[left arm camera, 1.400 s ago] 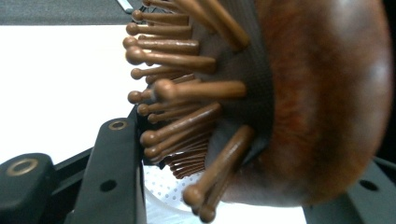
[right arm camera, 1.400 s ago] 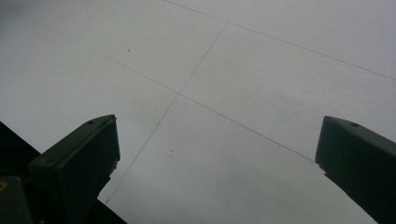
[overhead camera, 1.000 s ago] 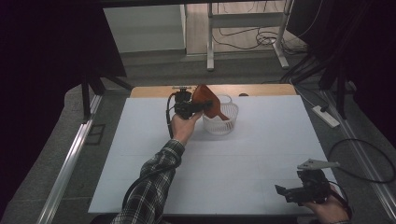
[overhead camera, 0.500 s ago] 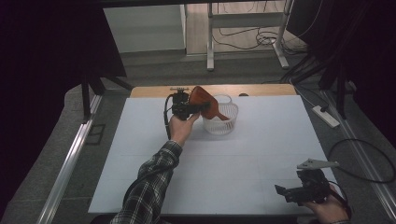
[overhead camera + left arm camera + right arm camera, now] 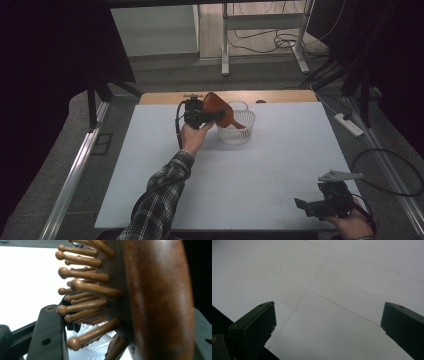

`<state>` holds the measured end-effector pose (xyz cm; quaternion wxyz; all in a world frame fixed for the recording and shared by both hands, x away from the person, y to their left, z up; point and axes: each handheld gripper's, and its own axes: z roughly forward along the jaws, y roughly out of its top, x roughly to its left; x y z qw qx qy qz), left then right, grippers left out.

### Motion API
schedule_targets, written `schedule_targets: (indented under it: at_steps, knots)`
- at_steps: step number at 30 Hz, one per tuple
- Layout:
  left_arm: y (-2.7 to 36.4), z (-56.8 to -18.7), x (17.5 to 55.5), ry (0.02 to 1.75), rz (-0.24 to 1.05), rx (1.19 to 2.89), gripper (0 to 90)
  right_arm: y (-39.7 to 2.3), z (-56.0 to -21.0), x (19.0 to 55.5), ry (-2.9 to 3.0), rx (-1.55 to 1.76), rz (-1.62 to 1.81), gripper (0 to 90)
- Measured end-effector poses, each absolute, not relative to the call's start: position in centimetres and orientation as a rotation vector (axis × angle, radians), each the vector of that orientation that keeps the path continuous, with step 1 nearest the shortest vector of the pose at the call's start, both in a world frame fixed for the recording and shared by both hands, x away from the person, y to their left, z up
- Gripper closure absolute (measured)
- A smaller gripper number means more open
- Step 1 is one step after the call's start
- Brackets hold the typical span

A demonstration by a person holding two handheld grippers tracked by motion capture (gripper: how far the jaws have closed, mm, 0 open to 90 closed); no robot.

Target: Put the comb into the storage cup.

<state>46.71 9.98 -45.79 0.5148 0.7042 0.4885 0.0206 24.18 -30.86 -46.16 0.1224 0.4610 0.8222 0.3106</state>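
High view gives me the white table [image 5: 225, 190], then the white plastic mesh basket [image 5: 237, 131] at its far side. My left gripper [image 5: 212, 116] has just been opening its jaws; the brown wooden paddle hairbrush [image 5: 219, 110] sits between them, slanting into the basket. My right gripper [image 5: 306, 206] rests wide open.

Open table [image 5: 260, 185] before basket [image 5: 237, 135]

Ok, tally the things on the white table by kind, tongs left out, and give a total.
Brown wooden hairbrush: 1
White plastic basket: 1
Total: 2
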Motion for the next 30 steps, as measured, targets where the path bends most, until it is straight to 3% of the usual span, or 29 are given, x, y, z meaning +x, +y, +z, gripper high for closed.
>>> schedule_targets:
  at_steps: [30]
  knots:
    - [10.25, -45.31, 46.52, 1.135, 0.136, 1.784, 33.7, -30.85, -46.17, 24.13, 2.402, 1.345, 0.901, 0.2]
